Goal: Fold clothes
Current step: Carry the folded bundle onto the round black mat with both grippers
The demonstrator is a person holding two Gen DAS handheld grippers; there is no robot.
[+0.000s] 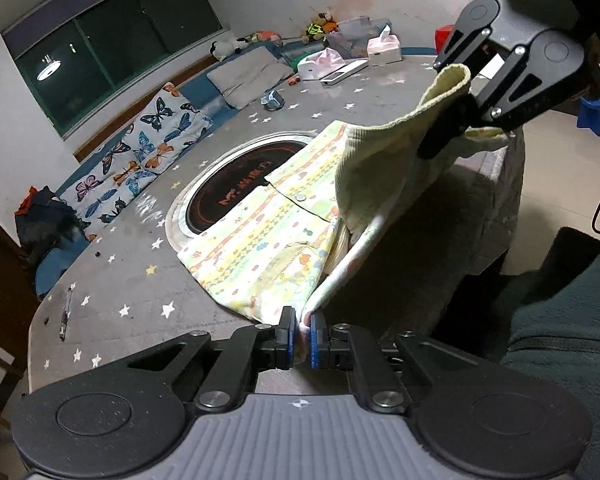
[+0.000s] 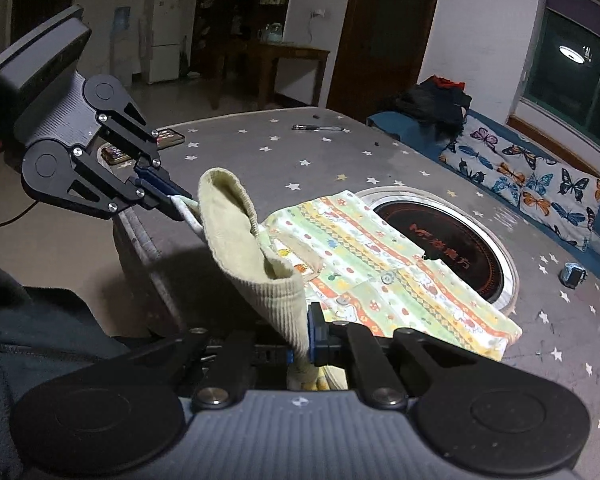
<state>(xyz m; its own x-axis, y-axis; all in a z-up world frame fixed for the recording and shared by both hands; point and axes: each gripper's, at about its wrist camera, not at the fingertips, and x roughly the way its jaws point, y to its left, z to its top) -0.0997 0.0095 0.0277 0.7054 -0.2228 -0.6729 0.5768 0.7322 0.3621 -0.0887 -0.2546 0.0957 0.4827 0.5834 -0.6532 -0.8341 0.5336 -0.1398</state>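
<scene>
Garment: a printed baby shirt was spread on the star-patterned tabletop, partly over the round inset burner.
Left gripper: was clamped on the shirt's white hem edge.
Right gripper: was clamped on the ribbed yellow cuff, lifted off the tabletop's near edge.
Open room: a pen lay well apart from the shirt.

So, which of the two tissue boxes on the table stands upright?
The far tissue box, near the clear container, stands upright with pink tissue rising from its top. The nearer tissue box lies tilted over.
</scene>
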